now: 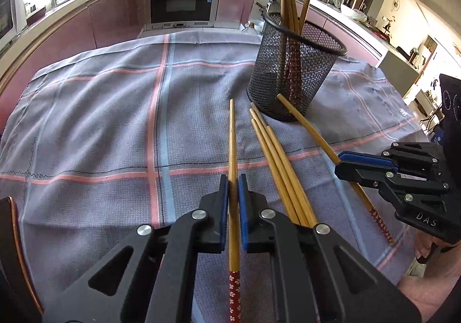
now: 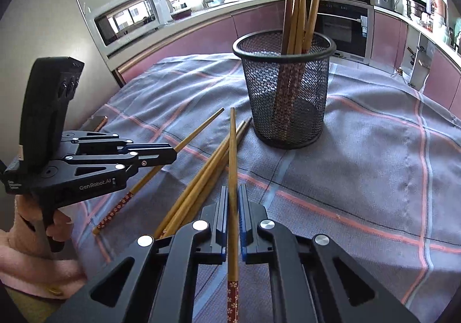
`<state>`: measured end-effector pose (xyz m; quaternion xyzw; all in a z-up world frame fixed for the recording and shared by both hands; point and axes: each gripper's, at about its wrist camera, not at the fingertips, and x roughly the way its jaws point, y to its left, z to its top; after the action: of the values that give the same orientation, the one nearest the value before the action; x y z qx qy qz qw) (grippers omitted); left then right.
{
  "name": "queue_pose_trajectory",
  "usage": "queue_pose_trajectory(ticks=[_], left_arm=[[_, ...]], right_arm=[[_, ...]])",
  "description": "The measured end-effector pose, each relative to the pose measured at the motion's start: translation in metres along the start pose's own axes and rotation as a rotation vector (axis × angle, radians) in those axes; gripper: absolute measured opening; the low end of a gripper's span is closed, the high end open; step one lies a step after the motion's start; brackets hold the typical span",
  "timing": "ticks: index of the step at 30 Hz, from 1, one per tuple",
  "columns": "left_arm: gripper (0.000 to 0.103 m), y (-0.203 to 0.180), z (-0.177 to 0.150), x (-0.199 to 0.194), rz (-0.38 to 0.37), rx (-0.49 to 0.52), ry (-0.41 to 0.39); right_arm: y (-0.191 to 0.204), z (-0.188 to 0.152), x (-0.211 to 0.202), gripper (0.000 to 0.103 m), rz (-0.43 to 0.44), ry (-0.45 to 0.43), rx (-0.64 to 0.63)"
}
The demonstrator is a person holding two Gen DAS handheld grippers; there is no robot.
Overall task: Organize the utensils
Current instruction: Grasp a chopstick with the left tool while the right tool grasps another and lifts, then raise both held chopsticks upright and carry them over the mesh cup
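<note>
1. Left wrist view: left gripper (image 1: pixel 233 193) is clamped on one wooden chopstick with a red flowered handle (image 1: pixel 232 155). Black wire-mesh cup (image 1: pixel 291 75) at 1 o'clock already holds several chopsticks. Three loose chopsticks (image 1: pixel 276 158) lie on the grey checked cloth (image 1: pixel 100 121).
2. Right wrist view: right gripper (image 2: pixel 234 202) is clamped on another chopstick (image 2: pixel 232 150); cup at 12 o'clock. Judged roughly half done.
</note>
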<state>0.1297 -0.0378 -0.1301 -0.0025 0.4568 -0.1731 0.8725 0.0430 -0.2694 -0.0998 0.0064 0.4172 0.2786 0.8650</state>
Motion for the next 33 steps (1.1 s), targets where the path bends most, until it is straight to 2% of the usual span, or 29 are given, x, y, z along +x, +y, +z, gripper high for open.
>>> queue_pose_trajectory(ticks=[13, 22, 33], left_arm=[[0.008, 0.004, 0.010, -0.049, -0.117, -0.013, -0.099], [0.008, 0.009, 0.017, -0.091, -0.211, -0.032, -0.195], [0.008, 0.013, 0.027, -0.125, -0.254, -0.041, -0.283]], right_arm=[[0.000, 0.011, -0.035, 0.006, 0.086, -0.128, 0.027], [-0.006, 0.018, -0.057, 0.006, 0.108, -0.205, 0.051], [-0.007, 0.028, -0.071, 0.006, 0.108, -0.276, 0.056]])
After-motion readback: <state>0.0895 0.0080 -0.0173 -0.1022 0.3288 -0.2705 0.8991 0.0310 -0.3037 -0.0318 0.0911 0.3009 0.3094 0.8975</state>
